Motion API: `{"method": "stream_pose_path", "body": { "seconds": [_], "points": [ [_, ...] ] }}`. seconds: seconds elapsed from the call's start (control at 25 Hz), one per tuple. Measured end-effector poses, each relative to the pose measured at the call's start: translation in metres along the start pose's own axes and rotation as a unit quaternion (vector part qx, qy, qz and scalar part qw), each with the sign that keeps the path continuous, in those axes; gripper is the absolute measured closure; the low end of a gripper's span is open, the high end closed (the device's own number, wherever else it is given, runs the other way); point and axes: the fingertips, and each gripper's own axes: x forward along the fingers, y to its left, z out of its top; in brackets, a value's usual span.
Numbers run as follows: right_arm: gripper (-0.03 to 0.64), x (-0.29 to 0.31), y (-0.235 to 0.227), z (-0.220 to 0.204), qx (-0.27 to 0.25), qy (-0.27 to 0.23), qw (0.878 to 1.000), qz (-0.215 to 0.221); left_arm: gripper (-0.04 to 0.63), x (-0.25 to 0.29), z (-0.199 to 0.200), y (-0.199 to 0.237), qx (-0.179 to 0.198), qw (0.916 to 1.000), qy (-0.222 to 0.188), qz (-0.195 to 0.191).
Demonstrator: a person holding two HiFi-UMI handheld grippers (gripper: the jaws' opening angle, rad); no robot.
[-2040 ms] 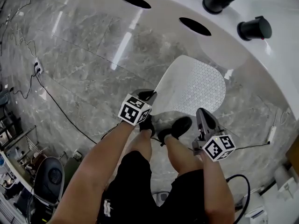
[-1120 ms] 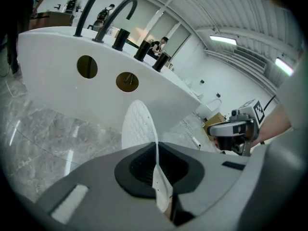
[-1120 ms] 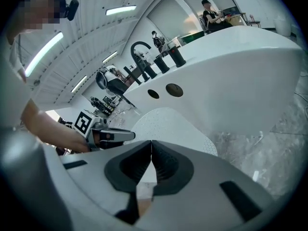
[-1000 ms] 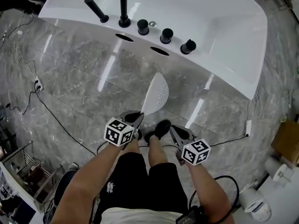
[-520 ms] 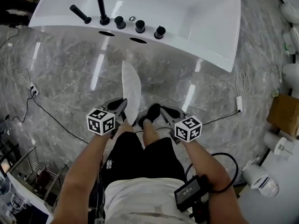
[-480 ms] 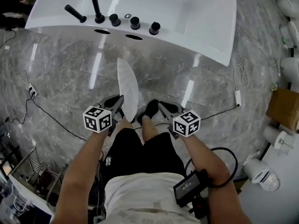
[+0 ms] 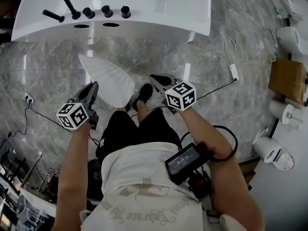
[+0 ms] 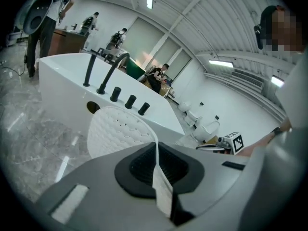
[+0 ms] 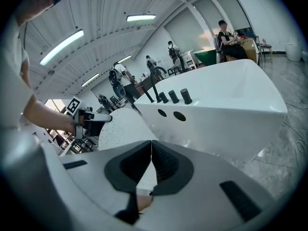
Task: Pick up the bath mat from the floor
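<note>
Grey marble floor [image 7: 48, 71], white bathtub [image 7: 159, 8] at far edge. Bath mat [image 7: 108, 81] off floor, sticking out ahead of left gripper [image 7: 95, 84], which pinches its near edge. Right gripper [image 7: 153, 77] pressed together, seemingly empty, just beside. Lift apparently almost done; next: firm pinch, steady mat.

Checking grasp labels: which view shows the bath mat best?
Head view: nearly the whole bath mat shows, off the floor, pinched at its edge by the left gripper. Left gripper view shows that edge between its jaws and part of the dimpled face. Right gripper view shows a patch beyond its shut jaws.
</note>
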Motion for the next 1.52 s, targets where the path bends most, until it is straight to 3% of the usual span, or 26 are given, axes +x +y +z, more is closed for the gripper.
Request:
{"method": "stream_pose_path", "body": {
  "seconds": [0.4, 0.76, 1.2, 1.52],
  "points": [
    [0.611, -0.050, 0.002, 0.026, 0.004, -0.051, 0.999, -0.013, 0.581, -0.058, 0.047, -0.026, -0.038, 0.9960, -0.076, 0.024],
    [0.611, -0.082, 0.010, 0.029, 0.013, -0.077, 0.997, -0.022, 0.582, -0.091, 0.079, -0.051, -0.073, 0.9877, -0.136, 0.023],
    [0.611, -0.085, 0.035, 0.071, -0.002, -0.111, 0.992, -0.063, 0.581, -0.116, 0.122, -0.045, -0.075, 0.9851, -0.152, -0.029],
    [0.611, -0.091, 0.062, 0.104, -0.004, -0.145, 0.985, -0.096, 0.581, -0.134, 0.147, -0.046, -0.030, 0.9868, -0.144, -0.068]
  ]
}}
